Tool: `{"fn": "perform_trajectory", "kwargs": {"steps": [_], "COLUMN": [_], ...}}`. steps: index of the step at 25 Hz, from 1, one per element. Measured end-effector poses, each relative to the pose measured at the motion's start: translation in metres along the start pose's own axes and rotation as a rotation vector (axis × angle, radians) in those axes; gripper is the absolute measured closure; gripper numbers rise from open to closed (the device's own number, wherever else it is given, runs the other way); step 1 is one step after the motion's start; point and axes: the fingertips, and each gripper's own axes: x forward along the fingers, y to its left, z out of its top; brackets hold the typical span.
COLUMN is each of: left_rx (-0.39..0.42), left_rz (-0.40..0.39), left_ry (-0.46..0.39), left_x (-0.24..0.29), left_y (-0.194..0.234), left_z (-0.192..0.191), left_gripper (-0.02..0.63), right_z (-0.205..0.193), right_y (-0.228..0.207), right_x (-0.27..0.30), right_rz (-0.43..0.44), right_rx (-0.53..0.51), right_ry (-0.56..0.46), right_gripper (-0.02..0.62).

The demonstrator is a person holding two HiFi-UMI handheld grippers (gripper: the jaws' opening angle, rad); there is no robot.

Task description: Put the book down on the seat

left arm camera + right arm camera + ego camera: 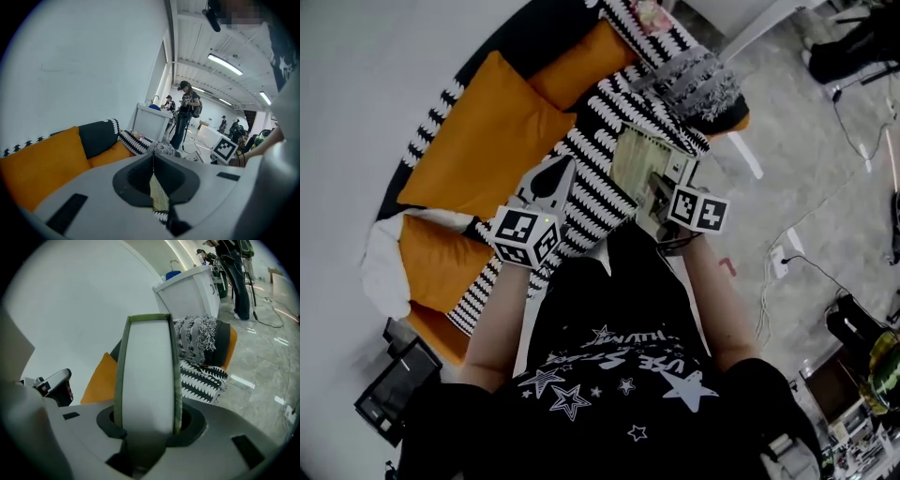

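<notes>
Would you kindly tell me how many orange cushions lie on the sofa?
3: the large middle cushion, the far cushion toward the top, the near cushion at lower left. The patterned throw may hide others.

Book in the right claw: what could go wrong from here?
1. The right claw grips the book by one end only. The left claw is shut and apart from it, so the book may tilt or slip on the way down.
2. The book hangs near the front edge of the throw-covered seat. Released there, it might slide off to the floor.
</notes>
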Motion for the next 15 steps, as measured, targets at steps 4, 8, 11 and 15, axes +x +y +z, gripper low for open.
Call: {"fn": "perform_trajectory", "kwargs": {"steps": [4,8,11,15], "left_rx": [-0.014,-0.024,-0.025,-0.052], "left_rz": [0.005,0.012,0.024,0.043], "left_ry": [0.027,0.045,0.074,0.116], "left_x": [0.022,0.043,0.059,0.074], "left_y": [0.007,0.018,0.031,0.039], "left_z": [-0.018,-0.031,-0.047,-0.070], "left_gripper": [0.598,0.598,0.598,0.598], "right_z": [-0.004,0.000,0.003,0.010], "right_y": [-0.010,-0.015,-0.024,-0.040], "right_x": [0.028,0.056,0.079,0.103], "right_rz": [0.031,0.052,0.064,0.078], "right_rx": [0.040,0.042,0.045,0.070], "right_ry": [-0.002,0.001,-0.001,-0.016], "right_gripper": [0.425,0.425,0.425,0.425]}}
